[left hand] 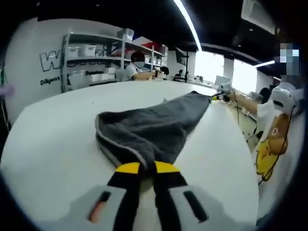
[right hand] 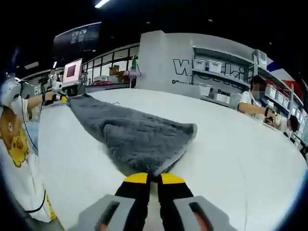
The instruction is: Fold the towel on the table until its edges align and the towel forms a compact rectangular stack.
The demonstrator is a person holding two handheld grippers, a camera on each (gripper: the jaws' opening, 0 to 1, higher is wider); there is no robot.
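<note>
The grey towel (left hand: 154,127) lies stretched across the white table (left hand: 53,144), pulled taut between your two hands with loose folds bunched near its middle; your left gripper (left hand: 147,167) has its yellow-tipped jaws clamped on one corner, and your right gripper (right hand: 148,178) is clamped on the opposite corner, its far end showing at the table edge in the left gripper view; behind the table stand shelves (left hand: 89,62) with boxes, and a seated person (right hand: 252,101) works nearby.
</note>
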